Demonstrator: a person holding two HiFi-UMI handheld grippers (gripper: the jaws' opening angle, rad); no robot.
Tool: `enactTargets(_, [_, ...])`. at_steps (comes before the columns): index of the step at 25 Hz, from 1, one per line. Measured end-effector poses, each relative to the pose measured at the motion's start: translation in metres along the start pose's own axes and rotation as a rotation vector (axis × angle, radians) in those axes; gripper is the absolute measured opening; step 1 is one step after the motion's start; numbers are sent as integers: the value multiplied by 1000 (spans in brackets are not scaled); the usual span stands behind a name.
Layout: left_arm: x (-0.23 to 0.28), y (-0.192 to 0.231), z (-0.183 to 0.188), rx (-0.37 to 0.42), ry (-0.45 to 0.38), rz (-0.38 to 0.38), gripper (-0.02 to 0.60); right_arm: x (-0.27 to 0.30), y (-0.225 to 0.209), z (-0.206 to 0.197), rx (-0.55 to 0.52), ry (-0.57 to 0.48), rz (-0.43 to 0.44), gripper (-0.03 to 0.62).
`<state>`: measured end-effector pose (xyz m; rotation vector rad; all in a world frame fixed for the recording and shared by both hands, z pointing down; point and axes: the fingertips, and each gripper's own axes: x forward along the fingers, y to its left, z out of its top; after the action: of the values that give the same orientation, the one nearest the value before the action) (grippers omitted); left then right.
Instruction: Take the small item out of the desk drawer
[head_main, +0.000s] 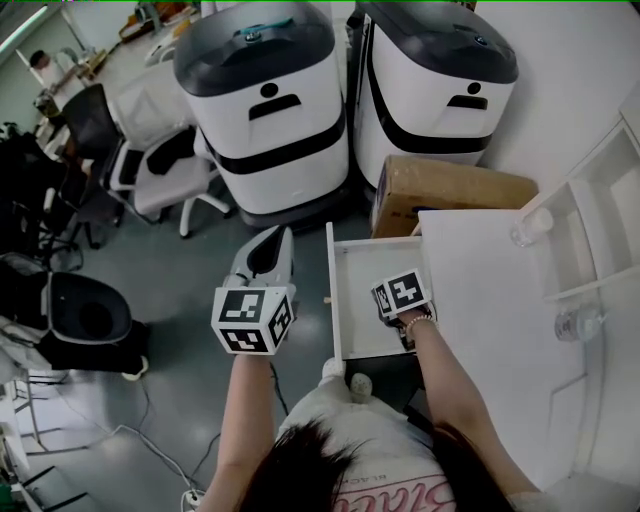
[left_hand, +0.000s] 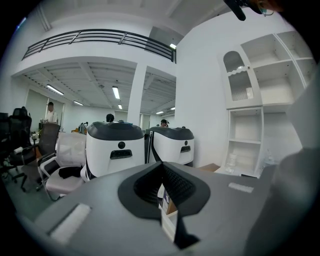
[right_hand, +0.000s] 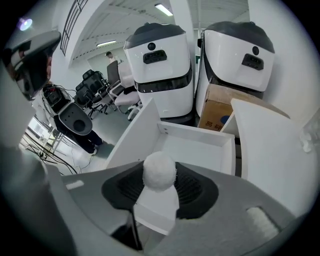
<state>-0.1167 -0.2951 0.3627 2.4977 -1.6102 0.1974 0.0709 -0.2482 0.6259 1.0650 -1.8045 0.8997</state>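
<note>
A white fuzzy ball sits pinched between the dark pads of my right gripper, which is shut on it. Beyond it in the right gripper view lies the open white drawer, its inside bare. In the head view the right gripper hovers over that drawer, which is pulled out leftward from the white desk; its marker cube hides the ball. My left gripper is held left of the drawer over the grey floor. Its jaws are shut with nothing in them.
Two big white-and-black machines stand beyond the drawer, with a cardboard box at the desk's far end. A white shelf unit with glassware is at the right. Office chairs and a black bin stand left.
</note>
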Motion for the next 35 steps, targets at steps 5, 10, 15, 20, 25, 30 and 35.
enactTargets(5, [-6, -4, 10, 14, -21, -7, 15, -19, 1, 7, -4, -45, -7, 166])
enactTargets(10, [-9, -4, 19, 4, -50, -1, 15, -36, 0, 14, -18, -84, -16, 167])
enactTargets(15, [-13, -9, 32, 12, -79, -7, 15, -59, -1, 28, -45, -135, -31, 167])
enactTargets(20, [-15, -15, 37, 31, -94, -20, 15, -83, -2, 34, -58, -199, -38, 167])
enactTargets(25, [-18, -15, 46, 35, -121, -18, 15, -106, 1, 43, -78, -253, -38, 167])
enactTargets(30, [-20, -20, 57, 43, -148, -24, 15, -131, 7, 53, -112, -320, -34, 167])
enactTargets(35, [-24, -23, 71, 73, -174, -21, 15, -164, 15, 69, -146, -409, -44, 167])
